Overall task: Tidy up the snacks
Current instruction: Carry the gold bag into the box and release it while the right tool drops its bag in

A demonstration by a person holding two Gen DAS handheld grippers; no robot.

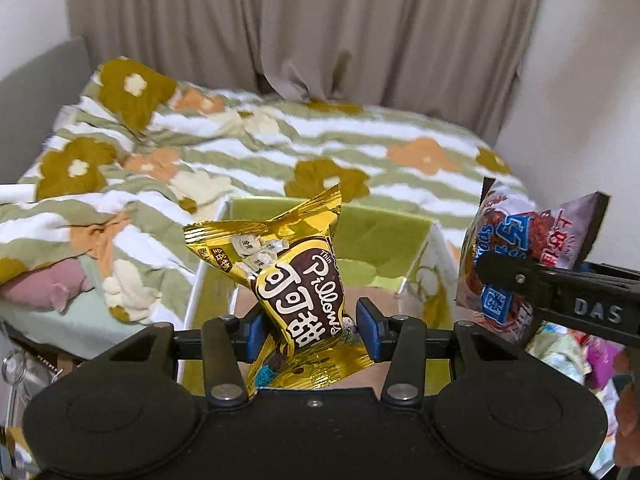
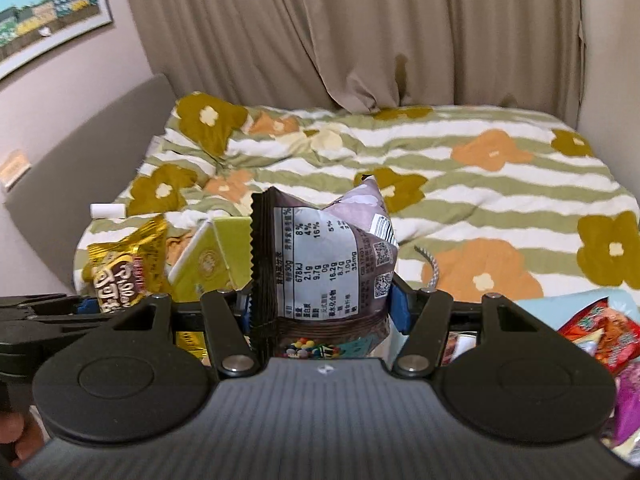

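My left gripper (image 1: 310, 330) is shut on a gold and brown Pillows snack bag (image 1: 288, 280), held upright over the open green-lined box (image 1: 372, 232) on the bed. The same bag shows at the left of the right wrist view (image 2: 124, 268). My right gripper (image 2: 322, 306) is shut on a purple-brown snack bag (image 2: 324, 256), its nutrition label facing me. In the left wrist view that bag (image 1: 516, 256) hangs to the right of the box, pinched by the right gripper (image 1: 508, 276).
A floral striped duvet (image 1: 248, 152) covers the bed behind the box. A pile of loose snack packets (image 2: 600, 328) lies at the lower right. Beige curtains (image 2: 360, 32) hang at the back. A grey headboard (image 2: 80, 152) runs along the left.
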